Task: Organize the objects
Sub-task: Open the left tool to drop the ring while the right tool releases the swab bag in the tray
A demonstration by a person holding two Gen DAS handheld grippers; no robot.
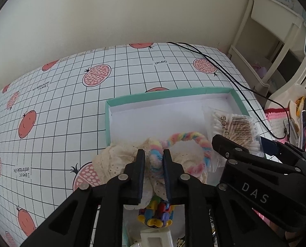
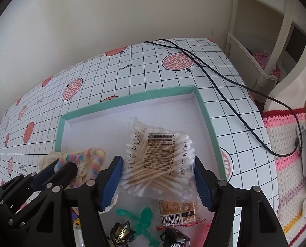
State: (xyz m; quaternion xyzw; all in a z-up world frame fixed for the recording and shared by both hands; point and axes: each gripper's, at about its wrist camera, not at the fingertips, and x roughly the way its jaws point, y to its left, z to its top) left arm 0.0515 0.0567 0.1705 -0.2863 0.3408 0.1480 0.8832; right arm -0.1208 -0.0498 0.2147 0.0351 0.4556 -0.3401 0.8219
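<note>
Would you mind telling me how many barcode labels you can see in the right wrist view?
2. One is on the clear plastic bag of wooden cotton swabs between the right gripper fingers; one is on the orange snack packet just below it. Others may be hidden.

Box (image 2: pixel 204 111) on table (image 2: pixel 153 65), swab bag (image 2: pixel 159 160) inside, hair tie (image 1: pixel 185 142) left of it

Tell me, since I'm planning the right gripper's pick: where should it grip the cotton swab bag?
Grip the cotton swab bag across its two long side edges, coming from above and the near side. It lies flat in the teal box, already between the right gripper's open fingers.
</note>
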